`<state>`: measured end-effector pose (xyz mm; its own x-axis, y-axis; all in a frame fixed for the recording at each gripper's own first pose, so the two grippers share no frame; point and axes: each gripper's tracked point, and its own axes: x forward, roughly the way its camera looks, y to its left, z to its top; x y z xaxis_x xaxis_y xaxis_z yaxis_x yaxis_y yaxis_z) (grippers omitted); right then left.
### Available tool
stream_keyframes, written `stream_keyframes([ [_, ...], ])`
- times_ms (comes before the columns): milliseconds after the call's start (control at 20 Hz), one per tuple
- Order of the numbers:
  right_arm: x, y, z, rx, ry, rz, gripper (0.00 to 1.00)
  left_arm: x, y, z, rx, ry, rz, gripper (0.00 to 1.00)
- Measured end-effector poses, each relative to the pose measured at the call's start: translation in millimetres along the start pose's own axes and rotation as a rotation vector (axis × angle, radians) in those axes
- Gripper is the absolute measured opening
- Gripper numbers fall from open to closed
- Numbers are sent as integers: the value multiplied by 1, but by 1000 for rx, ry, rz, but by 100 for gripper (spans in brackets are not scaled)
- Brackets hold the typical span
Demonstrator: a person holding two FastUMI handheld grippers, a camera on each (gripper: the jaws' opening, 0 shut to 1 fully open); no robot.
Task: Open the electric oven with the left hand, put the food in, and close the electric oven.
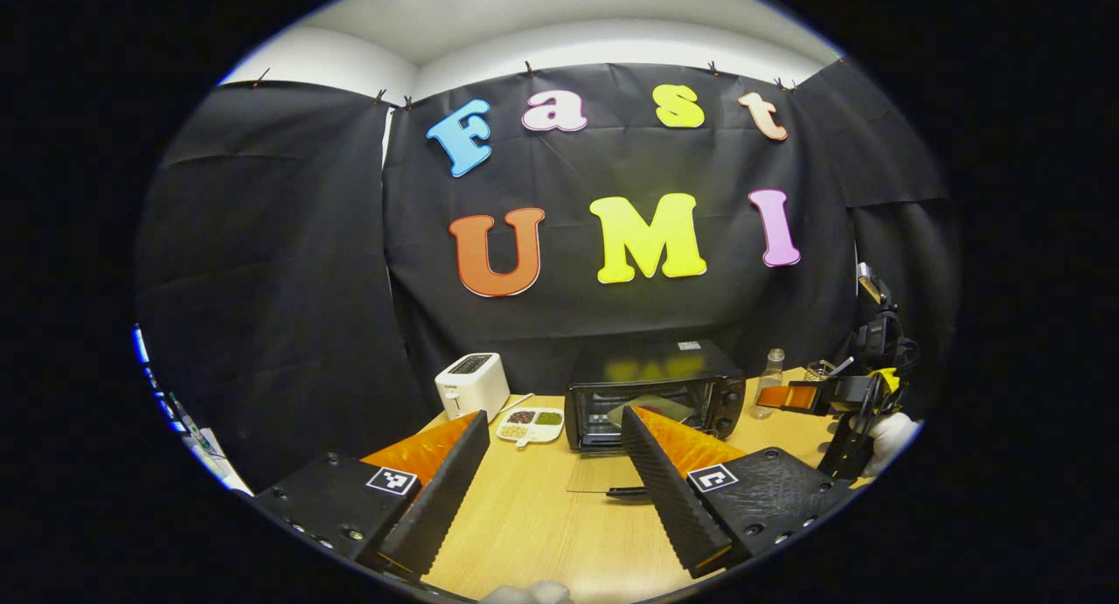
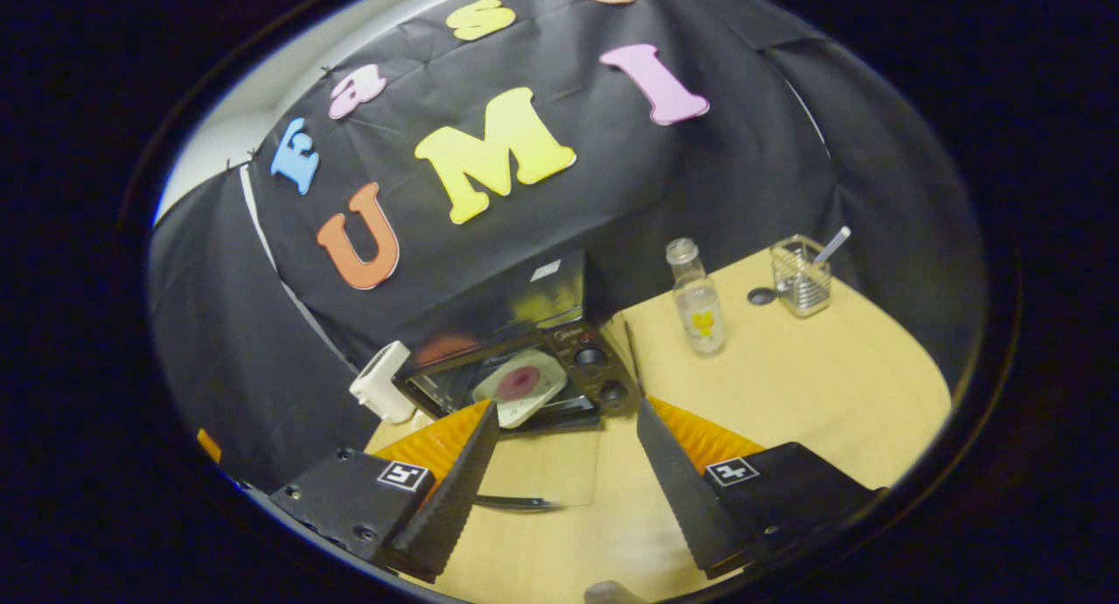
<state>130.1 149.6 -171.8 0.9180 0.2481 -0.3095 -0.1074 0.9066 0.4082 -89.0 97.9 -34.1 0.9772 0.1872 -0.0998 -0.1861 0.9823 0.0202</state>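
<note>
The black electric oven (image 1: 656, 385) stands at the back of the wooden table (image 1: 542, 517), its glass door (image 1: 603, 475) folded down flat in front. In the right gripper view a white plate with reddish food (image 2: 520, 384) rests inside the oven (image 2: 524, 324), above the lowered door (image 2: 542, 468). My left gripper (image 1: 555, 414) is open and empty, a short way back from the door. My right gripper (image 2: 566, 406) is open too, nothing between its fingers, just in front of the oven mouth. The left gripper view shows the right gripper (image 1: 800, 397) beside the oven, held by a gloved hand (image 1: 892, 429).
A white toaster (image 1: 472, 384) and a divided dish of snacks (image 1: 531, 425) sit left of the oven. A glass bottle (image 2: 697, 298), a dark lid (image 2: 761, 295) and a wire holder with a spoon (image 2: 802, 276) stand to its right.
</note>
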Motion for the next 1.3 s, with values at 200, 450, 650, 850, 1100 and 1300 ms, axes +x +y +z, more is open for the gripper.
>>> stream_keyframes([
  [200,-50,-39,27,-125,-68,-89,94,2,-29,-19,1,16,-95,97],
  [450,-96,-77,47,-272,-129,-159,95,19,-65,-50,8,64,-158,97],
  [650,-109,-90,50,-394,-103,-132,95,44,-96,-95,7,149,-167,97],
  [850,-120,-97,60,-415,-93,-97,96,64,-112,-145,-20,256,-151,97],
  [1100,-121,-114,66,-447,-74,-112,100,83,-127,-200,-52,359,-156,97],
  [1300,-124,-129,57,-448,-39,-145,100,100,-134,-235,-39,426,-172,98],
])
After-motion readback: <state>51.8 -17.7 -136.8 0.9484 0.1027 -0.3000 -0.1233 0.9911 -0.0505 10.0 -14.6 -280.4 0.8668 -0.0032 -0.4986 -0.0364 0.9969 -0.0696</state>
